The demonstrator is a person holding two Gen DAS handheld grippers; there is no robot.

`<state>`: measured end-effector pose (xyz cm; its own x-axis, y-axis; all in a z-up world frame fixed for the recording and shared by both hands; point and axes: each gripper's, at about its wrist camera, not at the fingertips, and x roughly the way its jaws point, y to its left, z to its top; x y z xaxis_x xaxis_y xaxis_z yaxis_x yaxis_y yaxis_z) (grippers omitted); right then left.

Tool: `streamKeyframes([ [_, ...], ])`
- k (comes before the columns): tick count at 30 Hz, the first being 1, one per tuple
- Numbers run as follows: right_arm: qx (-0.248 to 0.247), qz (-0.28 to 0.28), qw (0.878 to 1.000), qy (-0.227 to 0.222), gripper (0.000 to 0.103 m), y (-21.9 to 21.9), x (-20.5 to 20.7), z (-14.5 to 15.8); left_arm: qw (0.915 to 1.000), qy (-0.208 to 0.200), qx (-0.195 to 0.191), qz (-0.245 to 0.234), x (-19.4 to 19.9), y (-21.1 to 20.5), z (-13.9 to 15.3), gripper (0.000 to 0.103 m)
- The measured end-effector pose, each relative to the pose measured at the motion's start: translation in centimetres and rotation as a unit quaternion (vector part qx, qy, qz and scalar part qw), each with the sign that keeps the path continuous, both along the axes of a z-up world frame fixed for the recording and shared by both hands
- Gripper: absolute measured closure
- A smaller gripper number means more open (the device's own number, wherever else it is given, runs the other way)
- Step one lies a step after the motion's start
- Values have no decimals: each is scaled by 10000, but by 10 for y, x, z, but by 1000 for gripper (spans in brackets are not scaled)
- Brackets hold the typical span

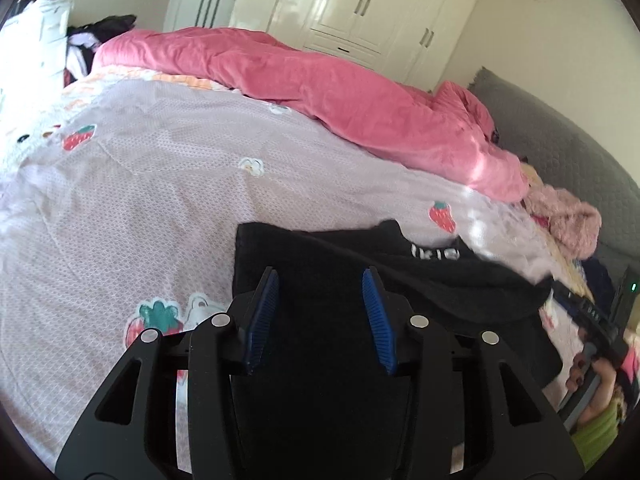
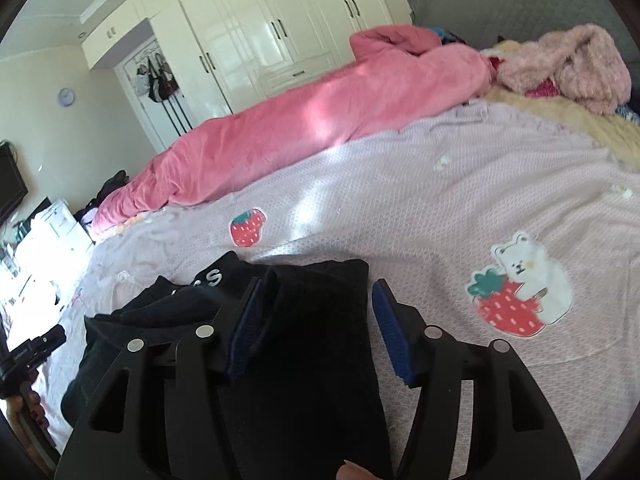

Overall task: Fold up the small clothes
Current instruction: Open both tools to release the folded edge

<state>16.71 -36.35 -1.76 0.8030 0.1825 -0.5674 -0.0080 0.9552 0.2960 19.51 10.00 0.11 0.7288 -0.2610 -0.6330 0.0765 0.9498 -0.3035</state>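
Note:
A black garment [image 1: 320, 256] with white lettering lies partly folded on the lilac strawberry-print bedsheet [image 1: 152, 200]. My left gripper [image 1: 320, 276] is open, its blue-padded fingers [image 1: 266, 304] spread over the garment's left part, holding nothing. In the right wrist view the same black garment [image 2: 316, 304] lies under my right gripper [image 2: 316, 288], which is open with its blue pads [image 2: 390, 328] straddling the garment's right edge. The right gripper also shows in the left wrist view [image 1: 592, 320] at the far right, held by a hand.
A rolled pink duvet [image 1: 320, 88] lies along the far side of the bed. A fluffy pink garment [image 2: 568, 64] and a cream fleece [image 2: 580, 116] sit near the grey headboard [image 1: 560, 148]. White wardrobes [image 2: 256, 32] stand behind. Clutter lies beyond the bed's foot [image 2: 48, 232].

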Motion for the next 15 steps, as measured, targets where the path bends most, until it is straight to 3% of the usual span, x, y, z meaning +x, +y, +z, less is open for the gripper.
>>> streamKeyframes([
  [4, -582, 805, 9949, -191, 48, 39, -17, 9, 9988, 178, 161, -435, -7, -19, -8, 68],
  [9, -1238, 1719, 9768, 324, 49, 92, -10, -10, 9948, 579, 371, -751, 1, -39, -35, 66],
  [12, -1612, 1596, 9711, 739, 51, 108, 10, -28, 9947, 644, 374, -710, 5, -39, -41, 66],
  [15, -1363, 1335, 9781, 830, 51, 96, 21, -28, 9962, 554, 306, -600, 5, -31, -36, 65],
])
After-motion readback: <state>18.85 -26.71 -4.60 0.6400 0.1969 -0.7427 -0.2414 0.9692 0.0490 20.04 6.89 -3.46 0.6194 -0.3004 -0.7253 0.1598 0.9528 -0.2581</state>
